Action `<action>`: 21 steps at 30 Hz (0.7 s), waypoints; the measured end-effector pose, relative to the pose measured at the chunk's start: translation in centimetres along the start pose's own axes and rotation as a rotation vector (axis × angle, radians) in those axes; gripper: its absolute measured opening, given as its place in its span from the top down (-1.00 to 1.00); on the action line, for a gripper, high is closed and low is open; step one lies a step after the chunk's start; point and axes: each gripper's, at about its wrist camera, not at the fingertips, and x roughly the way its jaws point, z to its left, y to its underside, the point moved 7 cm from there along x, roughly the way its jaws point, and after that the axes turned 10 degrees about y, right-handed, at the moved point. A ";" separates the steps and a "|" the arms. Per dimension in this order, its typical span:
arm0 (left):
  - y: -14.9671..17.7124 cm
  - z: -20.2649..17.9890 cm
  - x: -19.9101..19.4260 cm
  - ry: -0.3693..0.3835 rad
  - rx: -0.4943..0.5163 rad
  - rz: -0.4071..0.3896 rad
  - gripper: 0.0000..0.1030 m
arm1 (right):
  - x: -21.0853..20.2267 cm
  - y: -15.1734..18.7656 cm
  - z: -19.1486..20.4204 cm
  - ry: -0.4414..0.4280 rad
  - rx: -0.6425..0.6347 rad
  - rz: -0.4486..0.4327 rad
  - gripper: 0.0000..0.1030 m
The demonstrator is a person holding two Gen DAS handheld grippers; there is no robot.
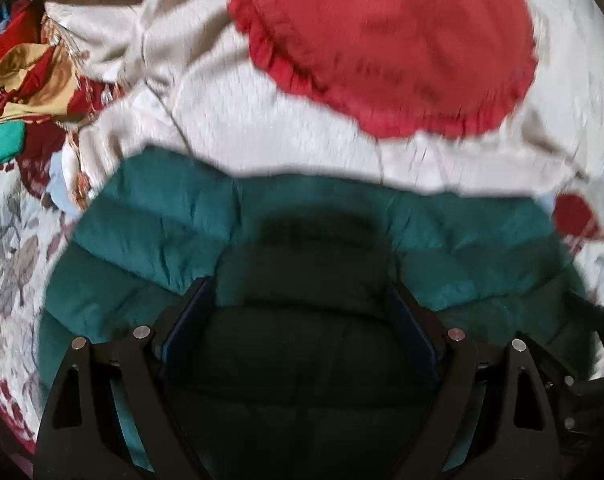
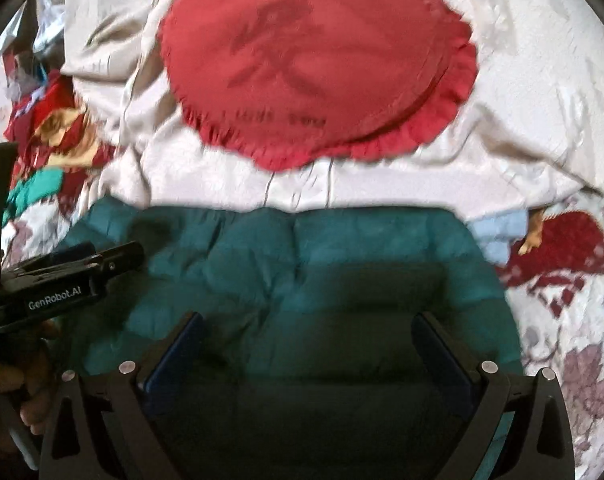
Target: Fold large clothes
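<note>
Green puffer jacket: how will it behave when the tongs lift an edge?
The green puffer jacket is quilted into soft, puffy channels, so it will likely drape and sag, not stay flat. It is probably light for its bulk. Its smooth-looking shell may slip on the cream bedcover underneath.

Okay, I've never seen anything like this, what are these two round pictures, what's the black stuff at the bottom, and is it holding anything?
Each picture comes from a camera fixed on a hand-held two-finger gripper; a person carries one in each hand. The black shapes below are that gripper's own fingers. One view looks along the left gripper, the other along the right gripper. Both have their fingers spread wide over a teal quilted jacket and grip nothing. The jacket lies on a bed with a flowered cover. Behind it are a cream blanket, a round red frilled cushion, and a heap of other clothes. The images are blurred.
</note>
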 end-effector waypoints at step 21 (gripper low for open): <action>-2.5 11.5 -6.4 0.168 -0.183 -0.121 -0.78 | -0.2 -1.4 -3.6 -0.004 -0.062 -0.048 -0.99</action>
